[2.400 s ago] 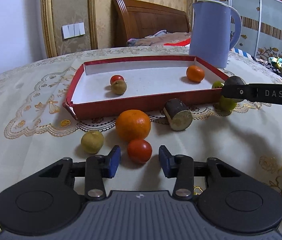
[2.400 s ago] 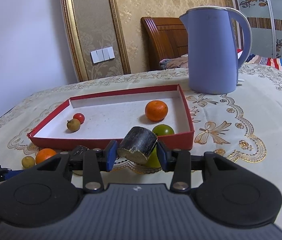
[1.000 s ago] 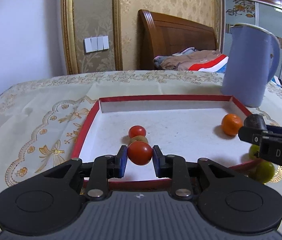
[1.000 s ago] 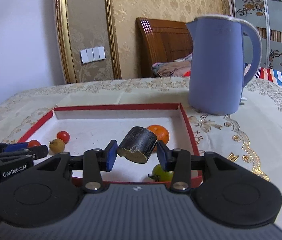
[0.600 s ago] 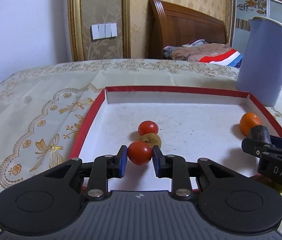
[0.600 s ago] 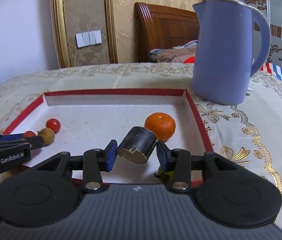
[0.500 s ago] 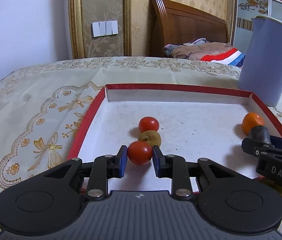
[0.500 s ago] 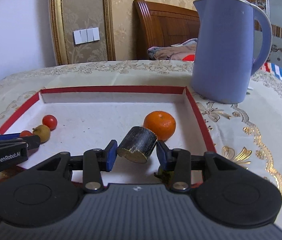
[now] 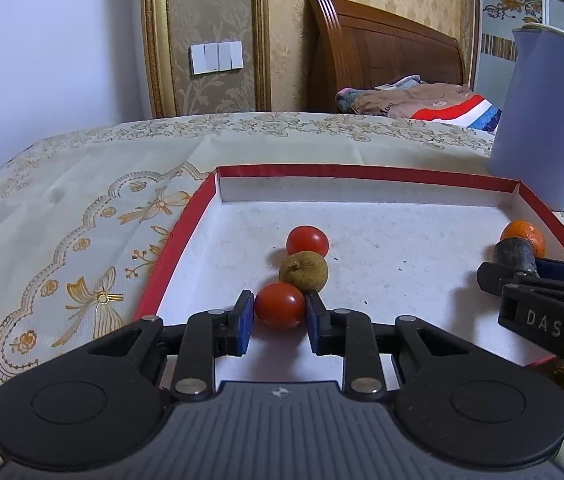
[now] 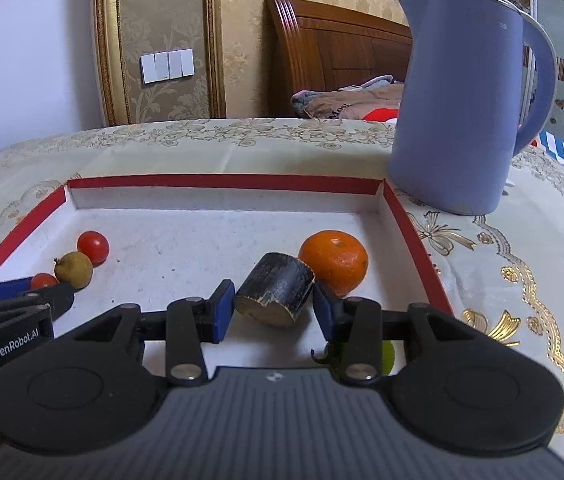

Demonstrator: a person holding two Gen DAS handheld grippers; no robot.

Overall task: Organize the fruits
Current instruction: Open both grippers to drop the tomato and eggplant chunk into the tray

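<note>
Both fruits had come in over the red tray (image 9: 178, 236), each hand-held gripper clamped, left (image 9: 276, 316) on a tomato (image 9: 278, 306), right (image 10: 272, 306) on a dark stub (image 10: 276, 294), ready to release.

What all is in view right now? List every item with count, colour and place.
Tray: 1, red rim, white floor, on the tablecloth.
Tomatoes: 2, red; one loose in the tray, one in the left gripper.
Brown fruit: 1, between the tomatoes.
Orange: 1, tray's right side.
Dark stub: 1, black, pale cut end, in the right gripper.
Green fruit: 1, mostly hidden below the right gripper.
Kettle: 1, blue, beyond the tray.
Tablecloth: 1, cream, gold embroidery.
Left gripper: shut on a tomato.
Right gripper: shut on the stub.
</note>
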